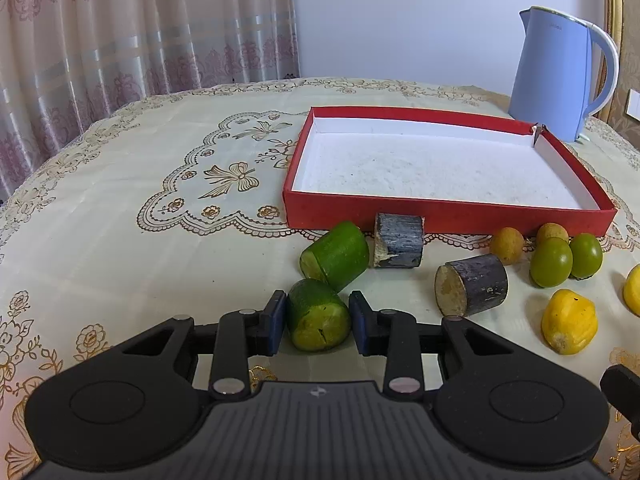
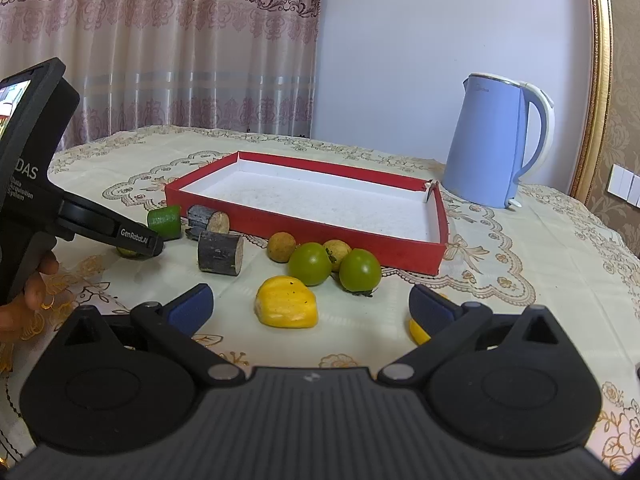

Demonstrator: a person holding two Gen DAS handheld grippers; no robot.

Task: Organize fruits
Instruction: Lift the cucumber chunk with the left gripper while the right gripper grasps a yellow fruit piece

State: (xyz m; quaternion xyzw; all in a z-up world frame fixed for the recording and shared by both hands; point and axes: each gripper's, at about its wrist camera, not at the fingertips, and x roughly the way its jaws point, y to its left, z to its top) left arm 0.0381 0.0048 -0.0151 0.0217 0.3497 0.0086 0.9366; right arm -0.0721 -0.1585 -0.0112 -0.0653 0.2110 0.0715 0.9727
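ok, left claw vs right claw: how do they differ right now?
The left claw is shut on a green fruit piece; the right claw stands wide open and holds nothing. The left sits at the green pieces, the right just short of a yellow fruit. Both have blue pads and point toward the red tray.

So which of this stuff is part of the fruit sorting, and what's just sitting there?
Job: green fruit piece in the left gripper, second green piece, dark stalk pieces, round fruits, yellow pieces, red box.
Bystanders: kettle, curtain.
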